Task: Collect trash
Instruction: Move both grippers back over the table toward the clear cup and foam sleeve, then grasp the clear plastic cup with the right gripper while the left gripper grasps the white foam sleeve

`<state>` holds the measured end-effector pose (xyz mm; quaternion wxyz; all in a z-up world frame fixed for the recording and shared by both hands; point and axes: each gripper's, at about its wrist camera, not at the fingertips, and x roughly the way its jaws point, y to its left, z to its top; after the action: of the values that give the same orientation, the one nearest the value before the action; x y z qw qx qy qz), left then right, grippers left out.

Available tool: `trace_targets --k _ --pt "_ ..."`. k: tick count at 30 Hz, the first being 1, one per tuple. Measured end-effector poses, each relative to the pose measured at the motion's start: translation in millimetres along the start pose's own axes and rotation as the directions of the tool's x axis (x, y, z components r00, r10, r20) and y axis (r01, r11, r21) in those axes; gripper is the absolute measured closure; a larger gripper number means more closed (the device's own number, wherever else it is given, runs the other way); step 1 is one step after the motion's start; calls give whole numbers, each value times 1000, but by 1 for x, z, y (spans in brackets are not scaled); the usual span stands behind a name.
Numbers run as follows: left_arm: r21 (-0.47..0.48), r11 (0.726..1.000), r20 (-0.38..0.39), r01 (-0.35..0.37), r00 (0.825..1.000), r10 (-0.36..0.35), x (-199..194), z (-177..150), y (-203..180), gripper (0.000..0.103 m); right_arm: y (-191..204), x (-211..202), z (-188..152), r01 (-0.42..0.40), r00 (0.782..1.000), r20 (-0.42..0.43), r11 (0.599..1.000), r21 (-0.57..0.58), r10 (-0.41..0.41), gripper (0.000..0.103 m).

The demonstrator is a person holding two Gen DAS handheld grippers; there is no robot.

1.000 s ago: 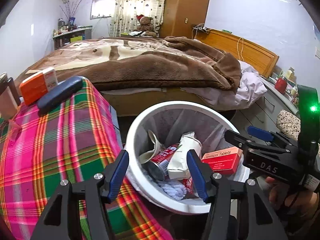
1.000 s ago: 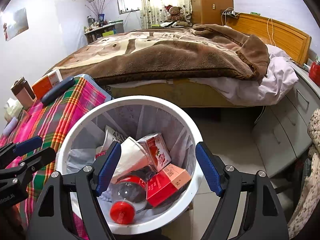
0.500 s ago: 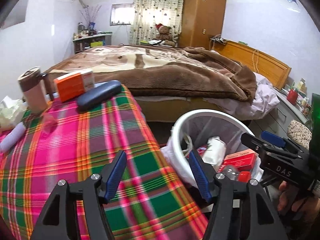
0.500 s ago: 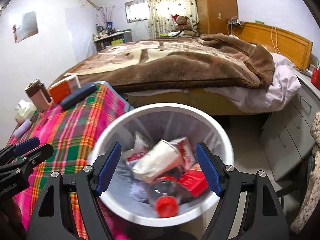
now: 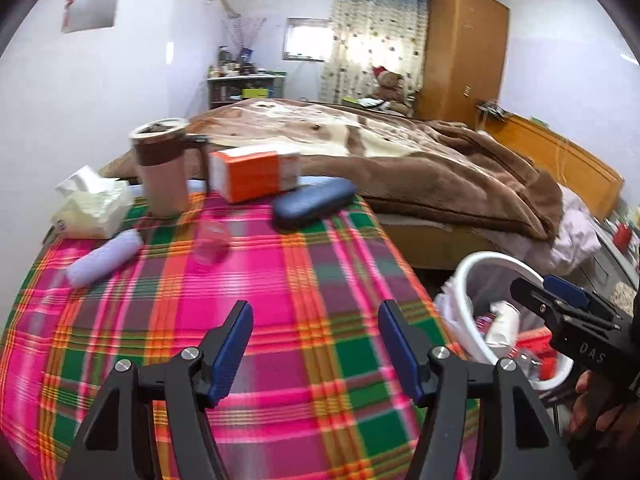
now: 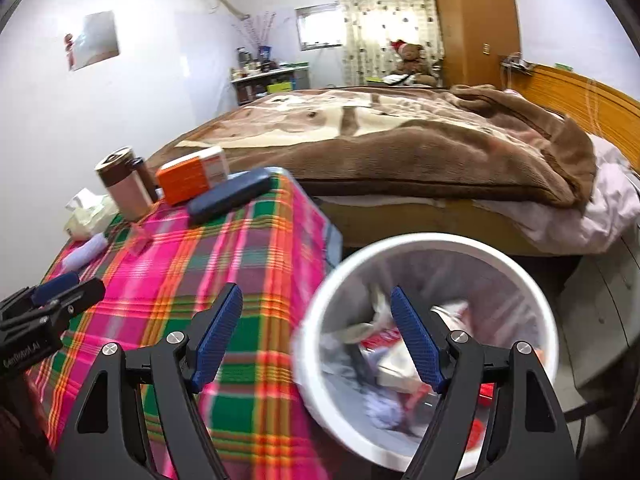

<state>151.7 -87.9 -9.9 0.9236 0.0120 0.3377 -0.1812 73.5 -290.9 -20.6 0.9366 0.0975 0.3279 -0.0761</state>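
A white trash bin (image 6: pixel 436 248) with a plastic liner stands beside the plaid table (image 5: pixel 280 320); it holds boxes, a paper cup and a bottle. It also shows in the left wrist view (image 5: pixel 472 276). My left gripper (image 5: pixel 316 344) is open and empty above the table's near half. My right gripper (image 6: pixel 316 336) is open and empty, straddling the bin's left rim and the table edge. On the table lie a small clear pink wrapper (image 5: pixel 208 246) and a pale lilac roll (image 5: pixel 104 258).
At the table's far edge stand a brown mug (image 5: pixel 162 172), an orange box (image 5: pixel 254 174), a dark blue case (image 5: pixel 314 204) and a tissue pack (image 5: pixel 92 208). A bed with a brown blanket (image 5: pixel 420 156) lies behind. Grey drawers (image 6: pixel 600 300) stand right of the bin.
Both grippers have swung left and up, away from the bin toward the table. The left now looks over the tabletop; the bin has shifted to the right in both views.
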Motion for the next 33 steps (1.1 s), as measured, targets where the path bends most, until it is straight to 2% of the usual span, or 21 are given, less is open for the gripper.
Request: trace_targets --k 11,18,23,33 --pt "-106 989 -3 -102 995 102 3 11 104 38 59 32 15 -77 996 -46 996 -42 75 25" --pt "-124 978 -10 -167 986 167 13 19 164 38 108 63 24 -115 990 -95 990 -85 107 25" --pt "-142 976 -38 -166 986 163 28 24 202 38 138 85 28 -154 980 -138 984 -91 140 25" --pt "-66 988 -92 -141 987 135 68 35 244 38 192 128 31 -203 963 -200 974 -100 180 25"
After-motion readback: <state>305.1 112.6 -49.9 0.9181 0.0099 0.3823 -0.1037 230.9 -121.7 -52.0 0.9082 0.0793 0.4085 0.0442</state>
